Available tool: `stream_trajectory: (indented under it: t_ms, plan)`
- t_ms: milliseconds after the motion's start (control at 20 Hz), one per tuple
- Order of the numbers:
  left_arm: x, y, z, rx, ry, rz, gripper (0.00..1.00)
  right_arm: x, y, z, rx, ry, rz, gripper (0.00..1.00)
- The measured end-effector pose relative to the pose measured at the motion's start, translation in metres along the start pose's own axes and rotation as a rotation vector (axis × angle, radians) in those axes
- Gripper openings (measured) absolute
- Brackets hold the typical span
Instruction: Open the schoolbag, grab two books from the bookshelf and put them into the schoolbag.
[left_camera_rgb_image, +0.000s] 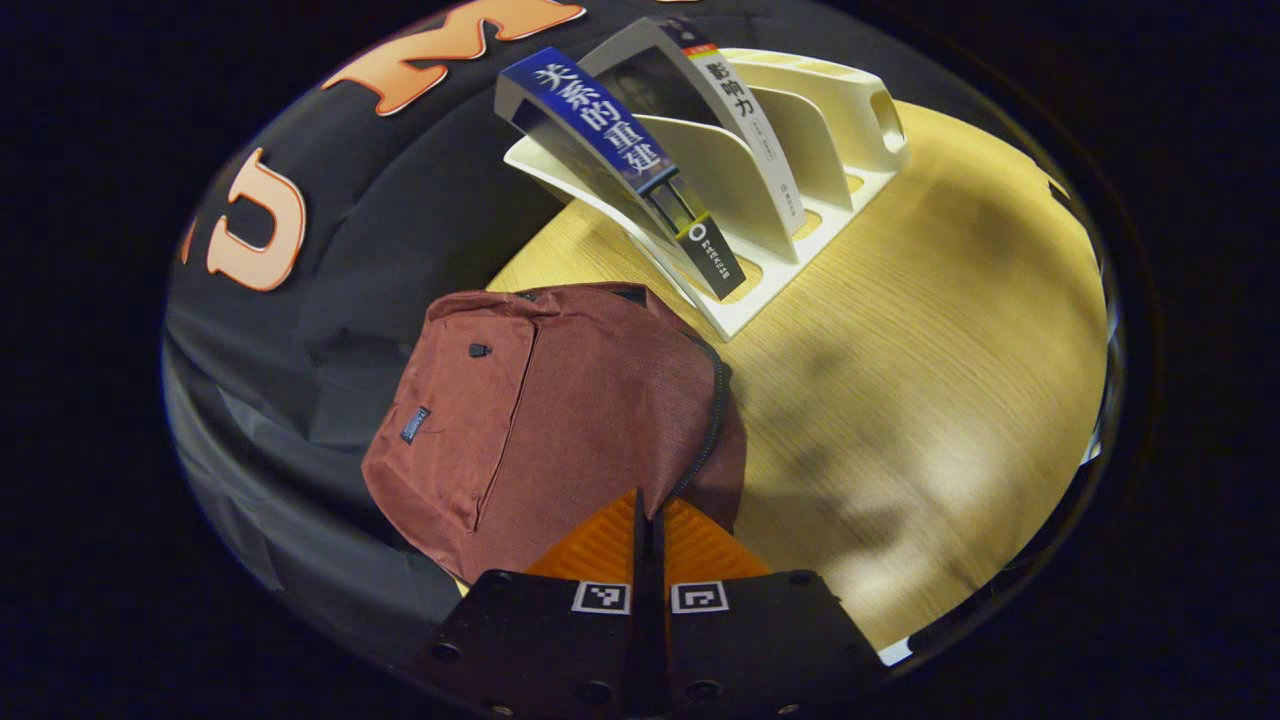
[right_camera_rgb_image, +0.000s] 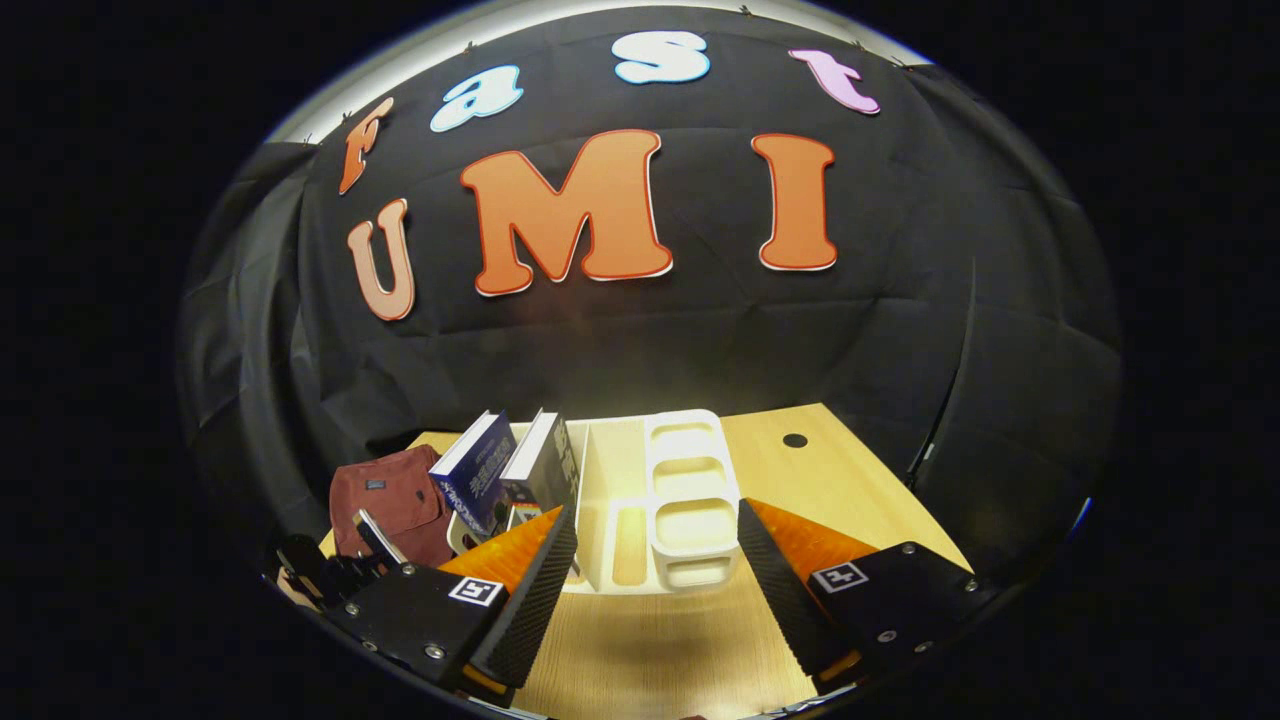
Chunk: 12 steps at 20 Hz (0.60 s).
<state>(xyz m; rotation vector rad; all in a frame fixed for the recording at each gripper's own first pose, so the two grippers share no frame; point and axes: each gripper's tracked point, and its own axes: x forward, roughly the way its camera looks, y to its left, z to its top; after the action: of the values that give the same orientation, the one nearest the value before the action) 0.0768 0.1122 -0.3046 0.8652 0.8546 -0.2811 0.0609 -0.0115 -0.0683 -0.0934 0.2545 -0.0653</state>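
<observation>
- The left gripper (left_camera_rgb_image: 648, 515) hangs just over the near side of the schoolbag (left_camera_rgb_image: 545, 410), its fingers drawn together with only a sliver between them; whether they pinch the black zipper track (left_camera_rgb_image: 708, 425) or its pull beneath the tips cannot be told from the left gripper view.
- The dark red schoolbag lies flat at the table's (left_camera_rgb_image: 930, 380) edge by the black cloth wall, zipper running along the side that faces the bookshelf (left_camera_rgb_image: 800, 215); the bag looks closed, so opening it appears to be the step in hand.
- To do it well, the pull should be found and gripped squarely, then drawn along the curve of the track rather than straight up, lest the limp fabric lift and bunch.
- The right gripper (right_camera_rgb_image: 655, 575) is spread wide, poised low above the table's near edge and facing the white bookshelf (right_camera_rgb_image: 690, 500); it holds nothing.
- It could usefully pin the bag's body while the zipper runs, since nothing else anchors the bag.
- Two books stand tilted in the rack's slots nearest the bag: the blue book (left_camera_rgb_image: 600, 130) in the end slot and the grey book (left_camera_rgb_image: 735, 110) just beside it, both leaning on the dividers toward the bag.
- In the right gripper view, the left gripper and the hand holding it show over the bag (right_camera_rgb_image: 395, 505), at the table's left edge.
</observation>
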Motion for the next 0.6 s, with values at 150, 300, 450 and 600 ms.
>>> stream_trajectory:
  t_ms: [150,300,450,600]
  plan:
    - [-0.016,0.014,0.007,0.005,0.020,-0.111,0.01,0.001,0.014,0.001,-0.029,0.012,0.067,0.96]
    - [-0.034,0.032,0.016,0.013,0.013,-0.244,0.01,0.000,0.025,0.009,-0.004,-0.004,0.056,0.96]
    - [-0.053,0.060,0.027,0.028,-0.010,-0.360,0.01,-0.003,0.047,0.018,0.079,-0.034,0.023,0.96]
    - [-0.072,0.094,0.037,0.096,-0.049,-0.416,0.01,-0.005,0.069,0.019,0.082,-0.048,-0.027,0.96]
